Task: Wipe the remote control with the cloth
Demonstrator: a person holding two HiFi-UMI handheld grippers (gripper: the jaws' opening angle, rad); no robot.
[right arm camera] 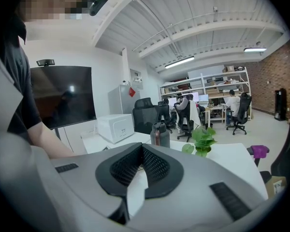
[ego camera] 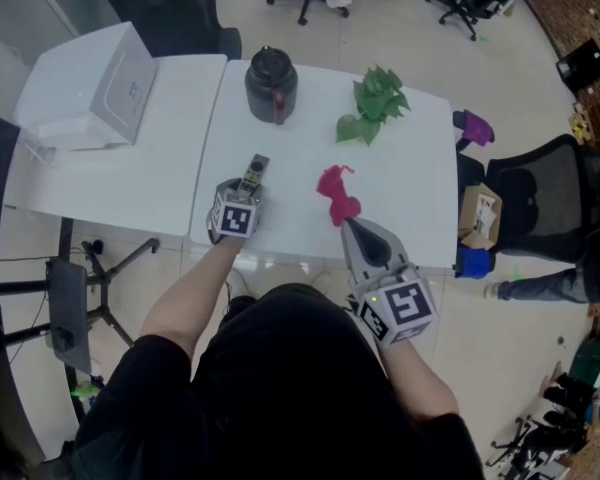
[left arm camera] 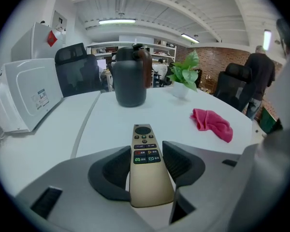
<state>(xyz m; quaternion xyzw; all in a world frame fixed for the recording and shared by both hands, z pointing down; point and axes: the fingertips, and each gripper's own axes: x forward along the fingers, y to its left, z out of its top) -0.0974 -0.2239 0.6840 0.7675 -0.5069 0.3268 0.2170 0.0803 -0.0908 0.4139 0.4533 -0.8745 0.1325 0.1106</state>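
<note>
A beige remote control (ego camera: 254, 172) (left arm camera: 145, 163) lies lengthwise on the white table (ego camera: 410, 168), buttons up. My left gripper (ego camera: 248, 190) (left arm camera: 146, 153) has its dark pads against both long sides of the remote's near half. A crumpled pink cloth (ego camera: 335, 196) (left arm camera: 212, 123) lies on the table to the right of the remote, untouched. Just behind the cloth, near the table's front edge, my right gripper (ego camera: 352, 228) (right arm camera: 141, 151) is raised and shut with nothing in it. The cloth is hidden in the right gripper view.
A black kettle (ego camera: 271, 83) (left arm camera: 130, 81) stands at the table's far side, a green plant (ego camera: 375, 103) (left arm camera: 183, 74) to its right. A white box (ego camera: 90, 88) (left arm camera: 24, 98) sits on the adjoining table at left. A black office chair (ego camera: 550, 198) stands at the right.
</note>
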